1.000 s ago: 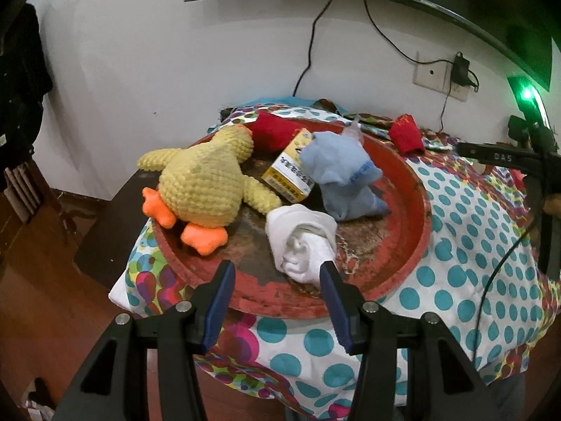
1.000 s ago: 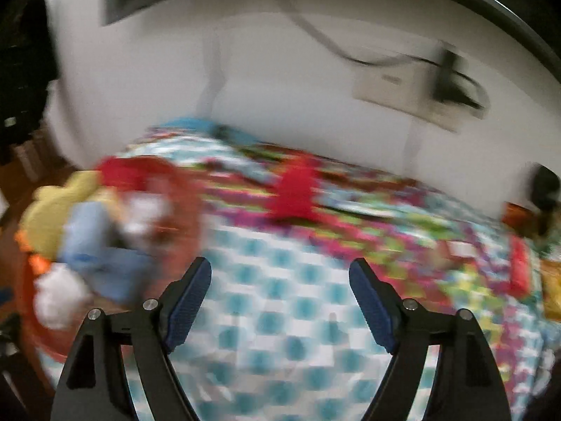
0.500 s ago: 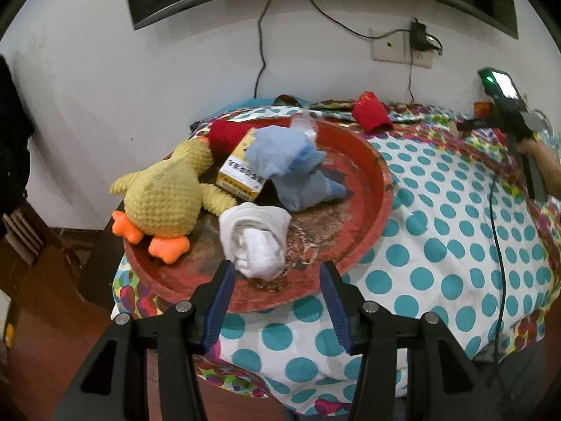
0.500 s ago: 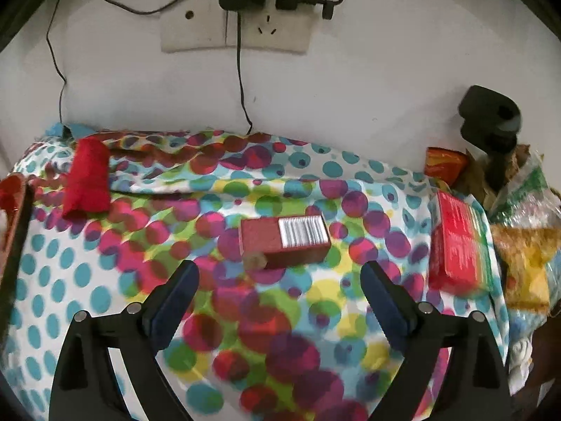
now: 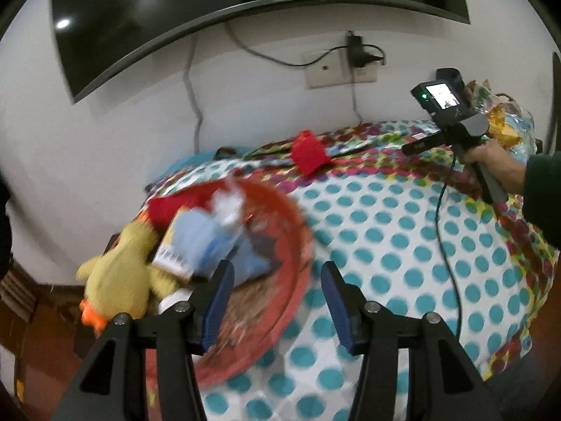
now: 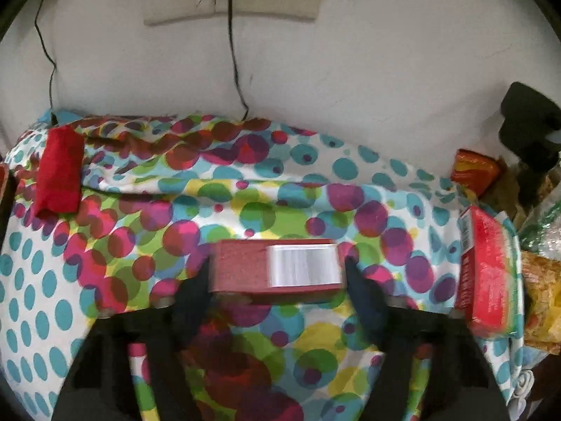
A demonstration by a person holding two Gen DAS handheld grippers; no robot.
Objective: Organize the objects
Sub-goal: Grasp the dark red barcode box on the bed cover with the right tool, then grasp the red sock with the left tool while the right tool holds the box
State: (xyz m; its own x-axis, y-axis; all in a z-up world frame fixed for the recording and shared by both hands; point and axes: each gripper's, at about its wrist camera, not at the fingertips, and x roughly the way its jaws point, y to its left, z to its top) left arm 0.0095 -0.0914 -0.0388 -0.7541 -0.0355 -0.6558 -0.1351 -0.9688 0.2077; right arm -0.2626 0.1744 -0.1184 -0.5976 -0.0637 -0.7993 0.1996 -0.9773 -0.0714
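Closing with the right gripper (image 6: 277,275) on the dark red box (image 6: 242,266), which lies flat between the jaws, white label up, with the pads meeting its two short ends. Taken along the length, probably because these ends give two flat, parallel faces and stand square to the jaws. Lying on the dotted surface (image 6: 38,280), low and close in front of the jaws, with no other thing touching it, so easy to lift without disturbing anything.

Holding the left gripper (image 5: 277,280) empty, jaws at middle width, nothing between them. Hovering above the red tray (image 5: 298,231), its rim just ahead of and below the jaws. Left of the jaws, piled inside the tray: a yellow plush duck (image 5: 119,273), a blue cloth (image 5: 207,238) and a small carton (image 5: 171,256). Judged to be the collecting place, hence the likely goal for the box.

Far left beyond the right jaws, a red cloth roll (image 6: 59,175); to the right, a red packet (image 6: 487,266). Both seemingly not yet sorted.
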